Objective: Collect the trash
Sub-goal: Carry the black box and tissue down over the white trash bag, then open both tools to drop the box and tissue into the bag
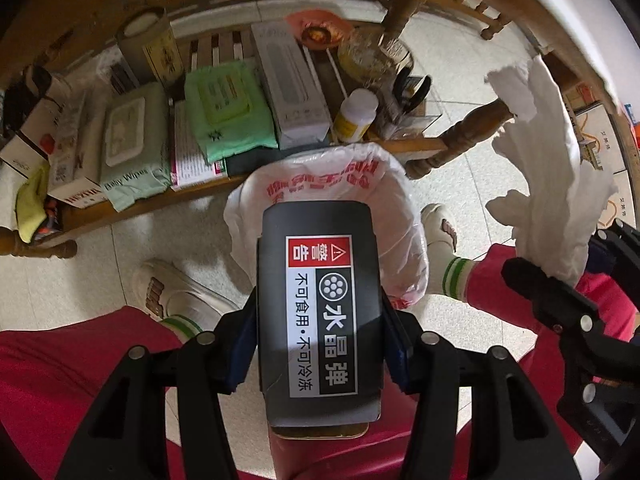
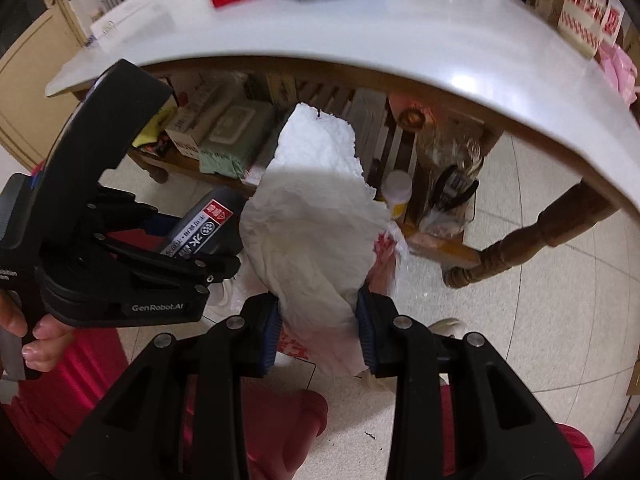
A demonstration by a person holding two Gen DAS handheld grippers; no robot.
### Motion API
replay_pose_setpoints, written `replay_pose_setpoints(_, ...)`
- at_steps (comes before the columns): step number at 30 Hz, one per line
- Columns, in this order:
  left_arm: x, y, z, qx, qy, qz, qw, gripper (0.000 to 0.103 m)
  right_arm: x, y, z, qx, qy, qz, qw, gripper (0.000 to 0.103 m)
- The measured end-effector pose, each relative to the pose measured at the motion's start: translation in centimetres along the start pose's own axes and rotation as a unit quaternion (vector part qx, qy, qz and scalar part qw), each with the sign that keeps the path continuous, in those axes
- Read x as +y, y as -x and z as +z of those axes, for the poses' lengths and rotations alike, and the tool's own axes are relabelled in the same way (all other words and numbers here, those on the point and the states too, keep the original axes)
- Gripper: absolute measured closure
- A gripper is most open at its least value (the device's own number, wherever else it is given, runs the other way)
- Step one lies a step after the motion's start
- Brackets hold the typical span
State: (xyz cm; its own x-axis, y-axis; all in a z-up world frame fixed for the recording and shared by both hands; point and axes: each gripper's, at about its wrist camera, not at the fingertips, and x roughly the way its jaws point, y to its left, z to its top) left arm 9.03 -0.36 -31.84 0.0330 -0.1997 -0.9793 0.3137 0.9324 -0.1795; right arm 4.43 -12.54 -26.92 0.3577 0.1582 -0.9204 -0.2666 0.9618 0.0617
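My left gripper (image 1: pixel 320 344) is shut on a black box (image 1: pixel 320 280) with a white and red warning label, holding it by its long sides. The box hangs right over a bin lined with a white bag (image 1: pixel 396 200) printed in red. In the right wrist view, my right gripper (image 2: pixel 320 332) is shut on a crumpled white paper towel (image 2: pixel 316 208), which sticks up between the pads. The same towel (image 1: pixel 548 152) and right gripper (image 1: pixel 576 264) show at the right of the left wrist view, beside the bin. The left gripper (image 2: pixel 196 240) with the box (image 2: pixel 208 224) appears at left, and the bag (image 2: pixel 388 256) peeks out behind the towel.
A wooden shelf (image 1: pixel 132 208) under the white tabletop (image 2: pixel 400 40) holds wipe packs (image 1: pixel 132 152), boxes and a yellow bottle (image 1: pixel 356 116). A turned table leg (image 2: pixel 520 244) stands to the right of the bin. The person's red trouser legs and white shoes (image 1: pixel 172 292) flank it on the tiled floor.
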Motion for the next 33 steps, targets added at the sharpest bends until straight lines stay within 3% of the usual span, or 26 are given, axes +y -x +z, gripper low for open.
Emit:
replay_pose_setpoints(21, 2.6, -11.2, 3.2, 0.106, 0.057, -0.026, 0.9924, 0.051, -3.6, -13.0, -0.8, 0.117, -0.053, 0.026, 0.991, 0.070)
replay_pose_setpoints(33, 3.8, -15.2, 3.7, 0.146, 0.081, -0.023, 0.9858, 0.050, -4.2, -16.8, -0.9, 0.153, -0.065, 0.042, 0.985, 0.070)
